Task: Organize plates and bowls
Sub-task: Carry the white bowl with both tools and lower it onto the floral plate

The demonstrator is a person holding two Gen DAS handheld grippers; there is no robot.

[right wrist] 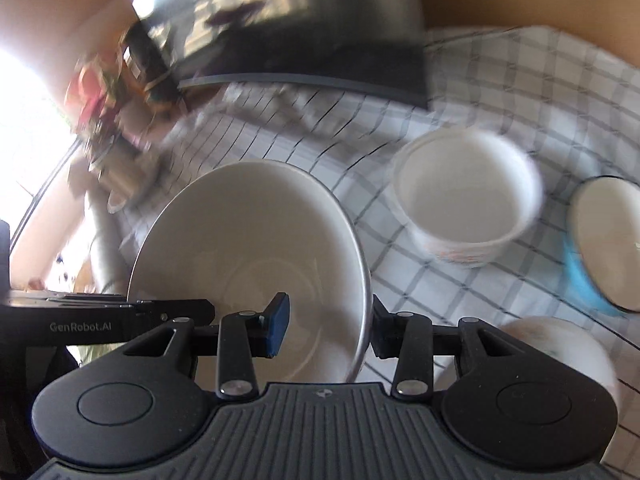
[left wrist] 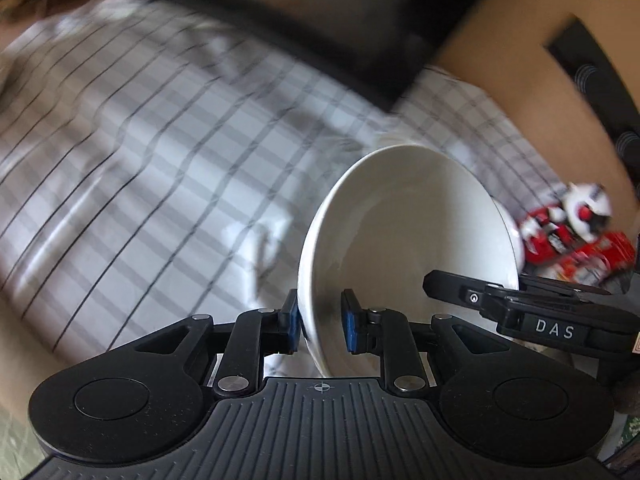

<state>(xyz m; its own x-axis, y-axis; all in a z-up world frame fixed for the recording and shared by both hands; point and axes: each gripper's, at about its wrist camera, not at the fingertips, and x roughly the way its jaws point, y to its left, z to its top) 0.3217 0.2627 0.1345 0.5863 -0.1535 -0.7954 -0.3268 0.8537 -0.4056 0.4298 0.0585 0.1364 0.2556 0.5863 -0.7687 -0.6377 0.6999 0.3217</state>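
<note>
A white bowl [left wrist: 408, 232] hangs tilted above the checked cloth [left wrist: 160, 140], held on two sides. My left gripper [left wrist: 320, 322] is shut on its near rim, one blue pad outside the wall and one inside. My right gripper [left wrist: 500, 300] reaches in from the right to the bowl's other side. In the right wrist view the same bowl [right wrist: 248, 240] fills the middle, and my right gripper [right wrist: 328, 328] is shut on its rim, with a blue pad inside and the other finger outside. My left gripper [right wrist: 168, 312] comes in from the left edge there.
On the cloth [right wrist: 500, 92] stand a white tub [right wrist: 468, 196], a blue-walled enamel bowl [right wrist: 604, 240] and another white bowl [right wrist: 560, 356] at the lower right. A dark flat box [right wrist: 320, 60] lies at the back. A red and white packet [left wrist: 576, 232] sits right of the bowl.
</note>
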